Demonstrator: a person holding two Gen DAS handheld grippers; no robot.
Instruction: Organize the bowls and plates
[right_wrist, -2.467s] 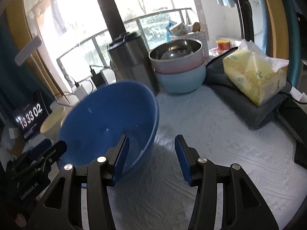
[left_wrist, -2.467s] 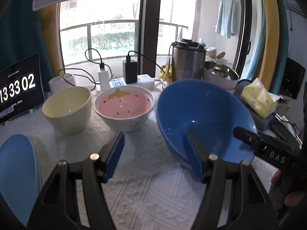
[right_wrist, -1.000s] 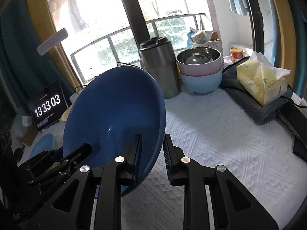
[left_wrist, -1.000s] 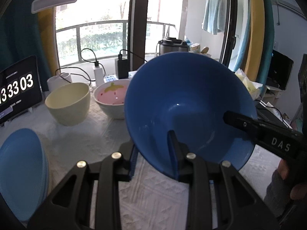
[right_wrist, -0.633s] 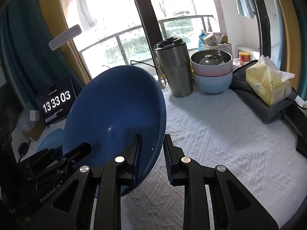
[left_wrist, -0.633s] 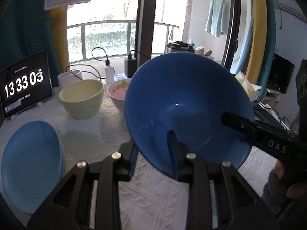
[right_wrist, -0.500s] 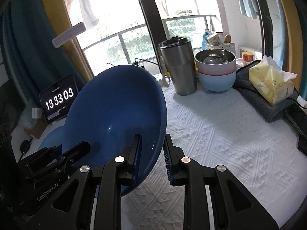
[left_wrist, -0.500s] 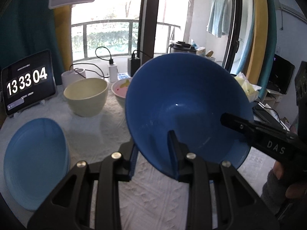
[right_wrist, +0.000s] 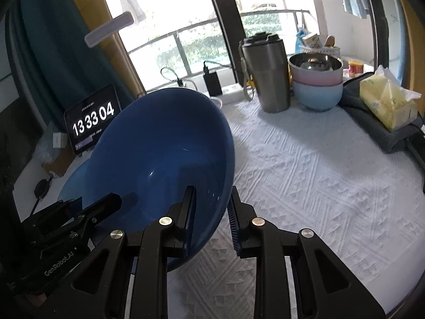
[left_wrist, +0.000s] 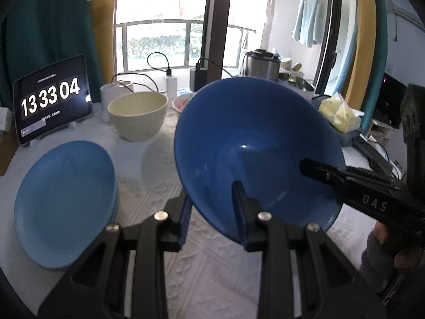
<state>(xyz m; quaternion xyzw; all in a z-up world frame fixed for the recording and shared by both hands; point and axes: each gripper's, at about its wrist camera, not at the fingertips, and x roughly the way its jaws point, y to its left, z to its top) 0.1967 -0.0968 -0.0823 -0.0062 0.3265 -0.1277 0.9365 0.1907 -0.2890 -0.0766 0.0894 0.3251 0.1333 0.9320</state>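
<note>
A deep blue bowl (left_wrist: 255,143) hangs tilted above the counter (left_wrist: 159,164), its opening turned toward the cameras. Stacked light blue plates (left_wrist: 63,199) lie flat at the left. Behind them stands a cream bowl (left_wrist: 136,114) upright, a pink bowl (left_wrist: 182,102) just beside it. Far right, a steel bowl (right_wrist: 314,63) nests in a pink-and-pale-blue stack (right_wrist: 317,90).

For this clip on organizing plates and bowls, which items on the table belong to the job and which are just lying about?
Part of the job:
- dark blue bowl, rim gripped by left gripper; right gripper opening, rim between its fingers
- light blue plates
- cream bowl
- pink bowl stacked on pale blue bowl

Lying about:
- clock tablet
- steel tumbler
- tissue pack
- power bank
</note>
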